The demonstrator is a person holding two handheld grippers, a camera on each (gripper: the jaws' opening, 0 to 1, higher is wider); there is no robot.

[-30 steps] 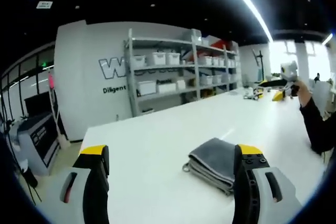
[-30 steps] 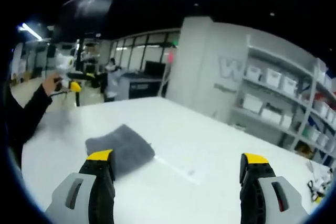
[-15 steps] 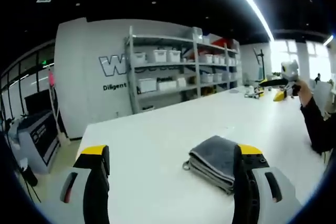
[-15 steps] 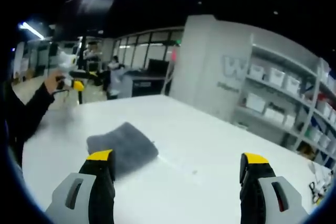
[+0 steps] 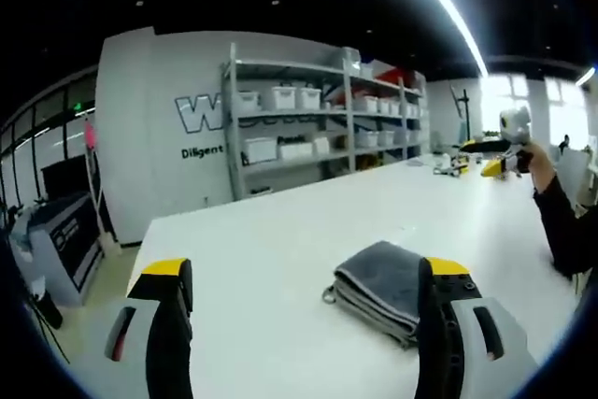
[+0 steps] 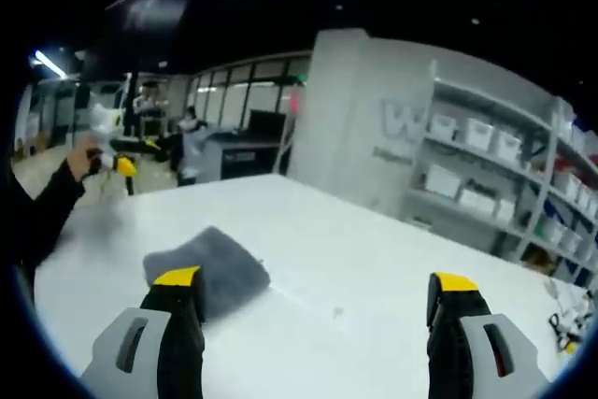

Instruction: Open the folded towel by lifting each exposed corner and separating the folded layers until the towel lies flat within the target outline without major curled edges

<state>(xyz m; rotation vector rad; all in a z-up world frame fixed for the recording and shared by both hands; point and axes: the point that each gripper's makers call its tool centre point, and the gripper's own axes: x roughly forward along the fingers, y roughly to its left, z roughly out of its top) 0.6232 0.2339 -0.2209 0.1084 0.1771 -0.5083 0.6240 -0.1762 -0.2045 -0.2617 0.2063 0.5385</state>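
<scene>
Behind your left gripper [image 5: 304, 320], jaws wide, the right jaw hides part of the folded grey towel [image 5: 378, 282]; your right gripper [image 6: 318, 324] gapes too.

A white desk [image 5: 271, 249] fills the foreground. Beyond its far edge, grey metal shelving [image 5: 318, 123] holds white bins [image 5: 280, 100] against a white wall with dark lettering [image 5: 201, 119]. A dark machine [image 5: 56, 240] stands off the desk's left corner.
</scene>
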